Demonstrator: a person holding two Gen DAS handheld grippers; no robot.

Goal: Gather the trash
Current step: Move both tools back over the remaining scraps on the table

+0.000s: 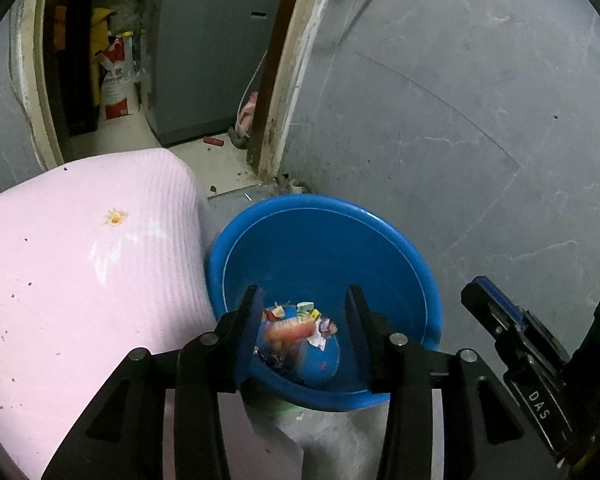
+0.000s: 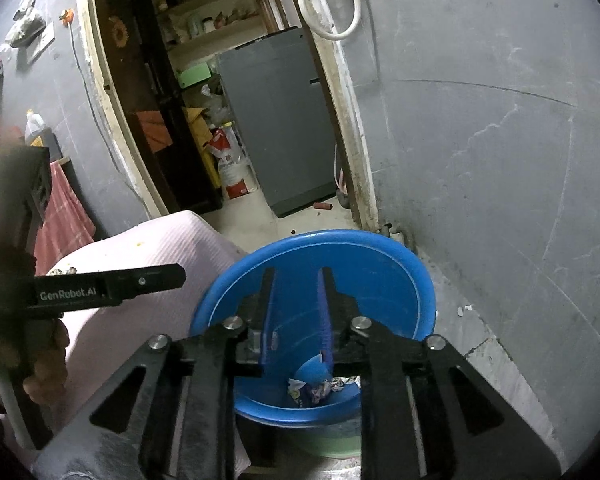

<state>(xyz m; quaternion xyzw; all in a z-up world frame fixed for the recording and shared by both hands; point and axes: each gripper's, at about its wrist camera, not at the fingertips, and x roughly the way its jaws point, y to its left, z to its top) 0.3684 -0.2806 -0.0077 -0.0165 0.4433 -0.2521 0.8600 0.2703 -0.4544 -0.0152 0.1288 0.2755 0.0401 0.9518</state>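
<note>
A blue plastic basin [image 1: 320, 248] [image 2: 364, 276] stands on the floor between a pink padded surface [image 1: 80, 260] and a grey wall. Crumpled wrappers [image 1: 312, 312] [image 2: 320, 390] lie on its bottom. My left gripper [image 1: 304, 296] hangs open above the basin. A blurred orange-red wrapper [image 1: 292, 330] shows below and between its fingers, touching neither pad. My right gripper [image 2: 298, 280] is over the basin too, its jaws a little apart with nothing between them. One finger [image 2: 148, 280] of the left gripper reaches in from the left in the right wrist view.
The basin rests on a pale green container [image 2: 332, 440]. Behind it an open doorway leads to a grey appliance [image 1: 212, 60] [image 2: 276, 120] and a red-and-white sack [image 1: 116, 80]. A hand [image 2: 48, 360] holds the left gripper. The grey wall [image 1: 480, 120] closes the right side.
</note>
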